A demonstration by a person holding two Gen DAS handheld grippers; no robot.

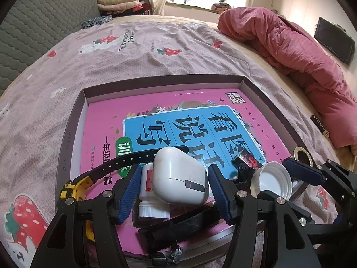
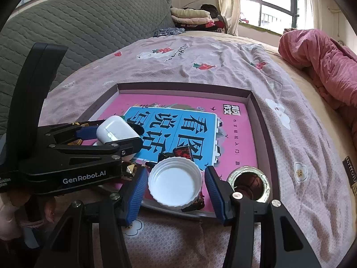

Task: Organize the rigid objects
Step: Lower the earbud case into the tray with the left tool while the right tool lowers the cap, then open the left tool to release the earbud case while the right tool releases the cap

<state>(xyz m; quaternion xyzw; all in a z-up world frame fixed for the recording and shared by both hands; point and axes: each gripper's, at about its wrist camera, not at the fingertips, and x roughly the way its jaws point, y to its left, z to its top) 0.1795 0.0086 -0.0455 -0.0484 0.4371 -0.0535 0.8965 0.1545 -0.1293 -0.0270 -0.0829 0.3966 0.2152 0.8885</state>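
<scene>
Left gripper (image 1: 175, 191) stands wide open around the white earbud case (image 1: 180, 178), pads not touching. Right gripper (image 2: 174, 193) gapes likewise astride the white cap (image 2: 175, 182), gripping nothing.

Both wrist views sit low and close at the tray's (image 1: 250, 82) near edge, facing the window (image 2: 276, 2), right view sharing the pink book (image 1: 142, 102).

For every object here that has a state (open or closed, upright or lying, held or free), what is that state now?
Left gripper: open, its fingers either side of the earbud case, no clear contact.
Right gripper: open, its fingers either side of the cap.
Earbud case: closed, resting on the bottle.
Bottle: lying down, capped.
Cap: off, hollow side up.
Book: closed, flat in the tray.
Tray: open, no lid.
</scene>
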